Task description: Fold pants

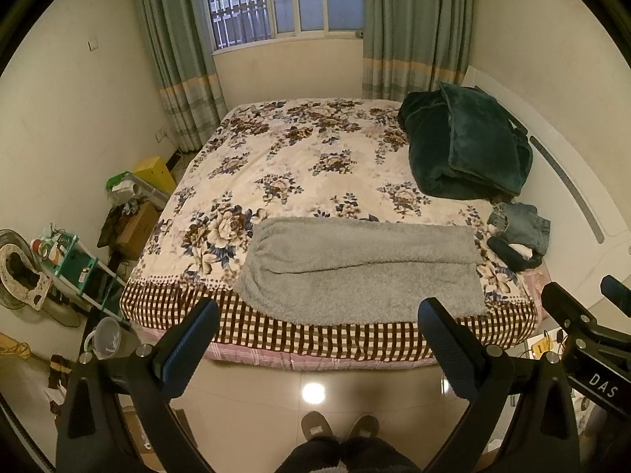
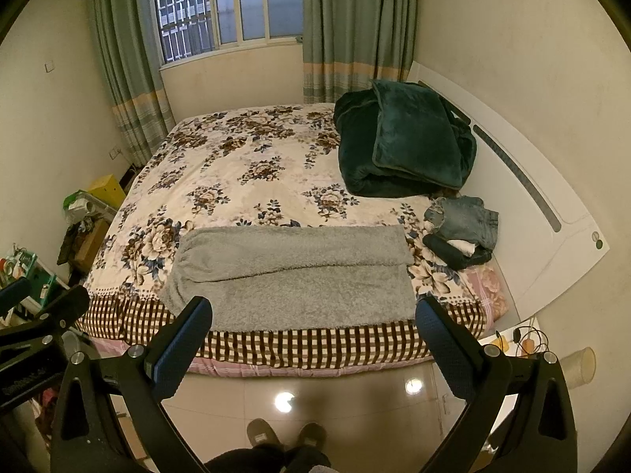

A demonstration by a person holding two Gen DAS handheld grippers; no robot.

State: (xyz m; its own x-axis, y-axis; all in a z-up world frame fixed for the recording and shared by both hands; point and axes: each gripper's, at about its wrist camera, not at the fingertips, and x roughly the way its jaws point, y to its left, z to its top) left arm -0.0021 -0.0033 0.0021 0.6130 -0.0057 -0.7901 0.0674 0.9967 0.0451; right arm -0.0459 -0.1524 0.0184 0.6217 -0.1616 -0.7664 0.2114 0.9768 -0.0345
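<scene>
Grey fleece pants (image 1: pixel 355 272) lie flat along the near edge of the bed, legs side by side, waist to the right; they also show in the right wrist view (image 2: pixel 292 276). My left gripper (image 1: pixel 319 327) is open and empty, held above the floor short of the bed edge. My right gripper (image 2: pixel 313 325) is open and empty at a similar height, to the right of the left one. Part of the right gripper shows at the right edge of the left wrist view (image 1: pixel 583 323).
The bed (image 1: pixel 315 149) has a floral cover. A dark green blanket (image 1: pixel 465 146) is piled at the far right. Folded jeans and dark clothes (image 1: pixel 516 236) lie at the near right. Shelves and boxes (image 1: pixel 79 260) crowd the left floor. My slippers (image 1: pixel 339 427) stand on the tiles.
</scene>
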